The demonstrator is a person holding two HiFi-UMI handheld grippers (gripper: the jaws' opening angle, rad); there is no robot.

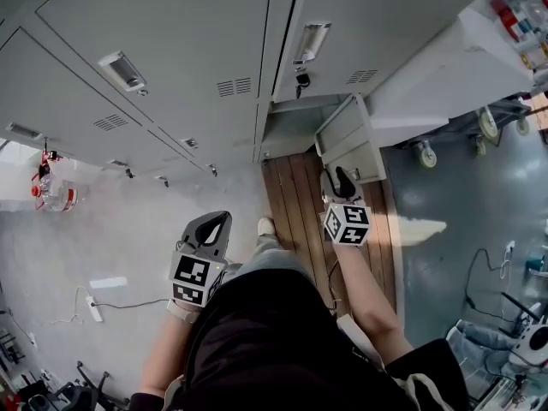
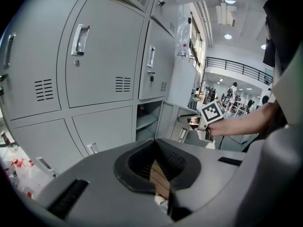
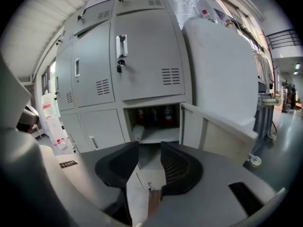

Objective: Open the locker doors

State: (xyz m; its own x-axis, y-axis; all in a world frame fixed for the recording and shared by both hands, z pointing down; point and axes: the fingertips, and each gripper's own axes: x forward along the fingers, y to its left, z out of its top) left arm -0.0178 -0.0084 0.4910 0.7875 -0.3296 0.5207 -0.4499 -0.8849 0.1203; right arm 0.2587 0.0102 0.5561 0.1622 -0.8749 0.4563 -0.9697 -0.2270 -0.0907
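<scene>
Low at the right-hand end of the locker bank (image 1: 171, 24): one small open door (image 3: 222, 136) stands swung out to the right. Its compartment (image 3: 154, 131) is bare to view, with bottles (image 3: 154, 115) at the back of the shelf.
Right tongs (image 3: 150, 148): they hang just in front of that compartment, with the open door's free edge just to their right. The jaws are apart with a clear gap, and nothing is between them.
Left tongs (image 2: 155, 143): they are held further back from the bank and off to the left, with the jaws together and empty.
Doors not yet open: the tall door (image 3: 142, 56), with a key hanging below its handle (image 3: 121, 45), sits directly above the open compartment. The low door (image 3: 102, 124) sits touching its left edge, and the rest of the bank is shut.
Relation that counts: the tall door's handle lies up and slightly left of the right tongs, with its long axis upright. The right hand looks the nearer one for it. The low door's pull lies left, closer to the left tongs.
Floor beyond: a wooden strip (image 1: 295, 204) runs under the open door, and a white wheeled cart (image 1: 462, 67) stands just beside the bank's right end.
</scene>
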